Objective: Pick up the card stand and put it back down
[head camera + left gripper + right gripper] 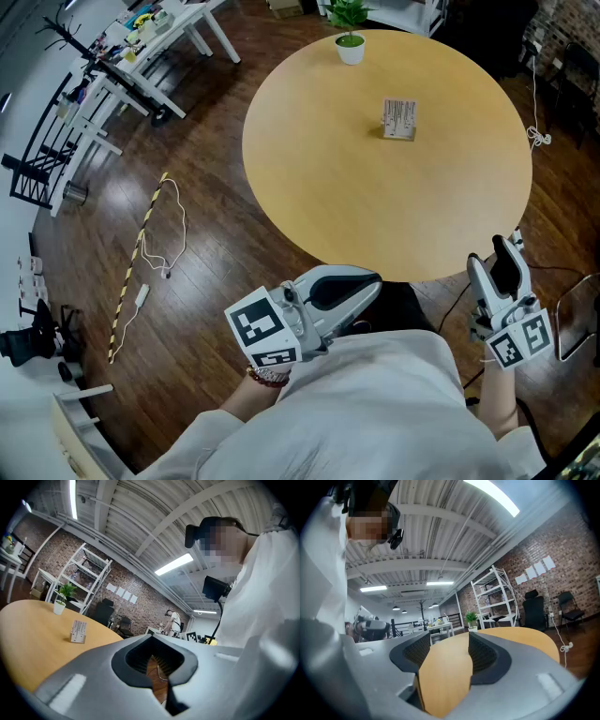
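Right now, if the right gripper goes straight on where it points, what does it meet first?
Most likely the round table: its top fills the view between the right gripper's open jaws. If it passes above the edge, the potted plant stands far ahead.

Loft office, brick wall (562,569), desks (150,42), shelving (497,597)

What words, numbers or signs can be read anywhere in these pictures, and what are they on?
No text is legible.
Card stand: printed lines, too small to read.
Marker cubes: black-and-white square patterns, no words.
Sheets on the brick wall: too small to read.
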{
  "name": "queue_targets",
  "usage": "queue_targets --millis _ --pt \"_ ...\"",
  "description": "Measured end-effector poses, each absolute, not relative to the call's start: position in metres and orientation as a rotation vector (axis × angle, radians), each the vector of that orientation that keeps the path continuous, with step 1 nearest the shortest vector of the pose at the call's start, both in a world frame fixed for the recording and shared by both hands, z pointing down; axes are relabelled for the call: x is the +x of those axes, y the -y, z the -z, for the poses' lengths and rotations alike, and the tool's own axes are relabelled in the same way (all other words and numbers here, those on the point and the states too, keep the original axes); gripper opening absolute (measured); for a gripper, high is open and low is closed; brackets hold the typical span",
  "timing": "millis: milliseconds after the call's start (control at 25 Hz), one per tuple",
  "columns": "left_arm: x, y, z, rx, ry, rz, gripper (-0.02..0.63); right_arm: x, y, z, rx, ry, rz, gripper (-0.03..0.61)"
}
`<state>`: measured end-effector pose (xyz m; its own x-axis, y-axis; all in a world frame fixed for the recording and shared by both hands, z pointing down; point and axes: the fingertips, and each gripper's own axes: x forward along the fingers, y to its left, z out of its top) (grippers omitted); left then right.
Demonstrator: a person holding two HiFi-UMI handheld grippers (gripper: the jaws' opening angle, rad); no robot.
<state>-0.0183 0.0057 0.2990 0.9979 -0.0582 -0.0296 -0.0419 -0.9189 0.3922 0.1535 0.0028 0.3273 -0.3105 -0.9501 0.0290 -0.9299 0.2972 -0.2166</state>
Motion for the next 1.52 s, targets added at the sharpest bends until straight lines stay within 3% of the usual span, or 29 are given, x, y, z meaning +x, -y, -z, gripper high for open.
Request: queue_targets --millis 80,240,440,640,800,1000,1080,1280,1440,1520 --pt "-0.010 0.018 -0.297 2.736 0.117 0.050 -0.017 0.169 0.034 -0.356 -1.775 -2.530 0.322 0.263" --pt "0.012 0.066 -0.281 2.743 0.203 0.097 -0.017 0.201 0.116 -0.406 -1.722 -2.730 0.374 0.360" --pt "0.032 0.112 -0.269 2.740 0.323 0.130 -0.017 0.219 0.211 -0.453 -1.590 -3.058 0.377 0.365" --pt "0.036 0.151 -0.295 2.637 0.527 0.080 -0.017 0.243 0.290 -0.526 -1.496 -3.156 0.654 0.371" --pt "0.046 0.187 -0.269 2.610 0.640 0.037 -0.018 0.254 0.340 -0.530 -1.404 -3.214 0.730 0.373" --pt "0.048 0.231 -0.313 2.545 0.685 0.040 -0.018 0.218 0.405 -0.588 -1.156 -3.399 0.693 0.383" --pt "0.039 0.241 -0.344 2.518 0.699 0.005 -0.018 0.195 0.422 -0.609 -1.031 -3.428 0.698 0.339" --pt "0.025 0.269 -0.372 2.430 0.781 0.025 -0.018 0.171 0.453 -0.627 -0.873 -3.473 0.684 0.309" --pt "0.032 0.282 -0.382 2.393 0.787 0.007 -0.018 0.174 0.462 -0.641 -0.925 -3.499 0.621 0.170" --pt "0.036 0.285 -0.391 2.379 0.775 -0.004 -0.018 0.169 0.464 -0.649 -0.930 -3.553 0.491 0.145"
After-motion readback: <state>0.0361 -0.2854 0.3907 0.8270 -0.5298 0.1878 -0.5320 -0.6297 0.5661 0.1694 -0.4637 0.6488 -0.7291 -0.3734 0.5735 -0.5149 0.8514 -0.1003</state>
